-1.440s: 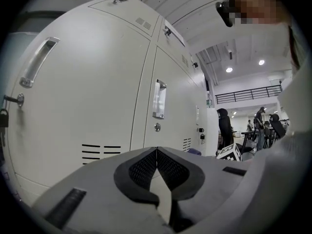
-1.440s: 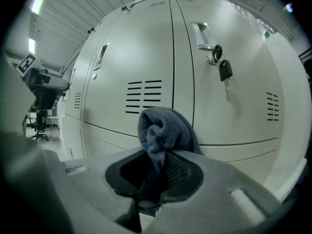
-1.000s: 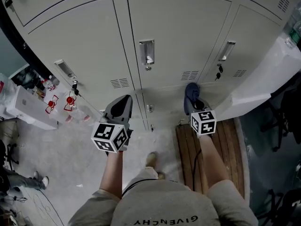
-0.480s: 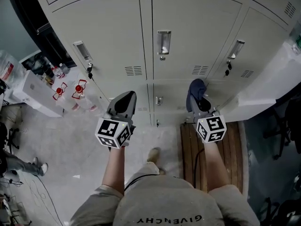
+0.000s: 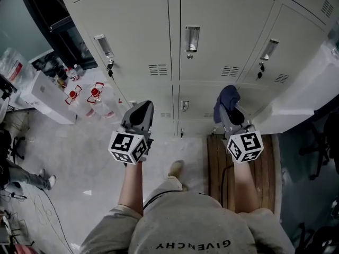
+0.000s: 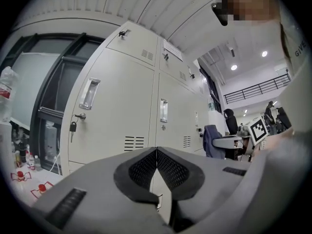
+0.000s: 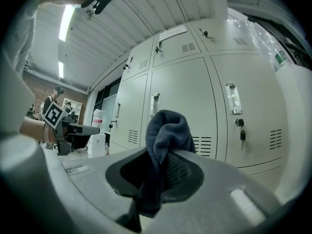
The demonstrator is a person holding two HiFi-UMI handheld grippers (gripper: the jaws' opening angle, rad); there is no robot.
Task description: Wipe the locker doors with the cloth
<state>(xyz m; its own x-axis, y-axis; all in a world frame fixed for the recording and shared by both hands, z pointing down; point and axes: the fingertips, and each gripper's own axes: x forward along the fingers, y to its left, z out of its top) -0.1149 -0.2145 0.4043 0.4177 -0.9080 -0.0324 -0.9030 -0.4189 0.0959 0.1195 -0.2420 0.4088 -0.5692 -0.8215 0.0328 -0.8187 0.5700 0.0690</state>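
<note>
A row of pale grey locker doors (image 5: 222, 41) stands in front of me, each with a metal handle (image 5: 192, 38) and vent slots. My right gripper (image 5: 229, 109) is shut on a dark blue cloth (image 5: 226, 98), which bunches up above the jaws (image 7: 165, 130). The cloth is held a short way off the middle door (image 7: 183, 106), apart from it. My left gripper (image 5: 141, 111) is shut with nothing in it, its fingertips meeting in the left gripper view (image 6: 156, 151), pointed at the lockers (image 6: 117, 111).
A wooden pallet (image 5: 265, 168) lies on the floor under my right arm. A white box (image 5: 50, 102) and bottles with red caps (image 5: 95, 97) stand at the left by a dark doorway (image 5: 58, 30). A white slab (image 5: 307, 89) leans at the right. Keys hang from two locks (image 5: 110, 66).
The view has shifted so the lockers sit further right and lower in frame. Both grippers have drifted slightly right and down, the right one still holding the cloth.
</note>
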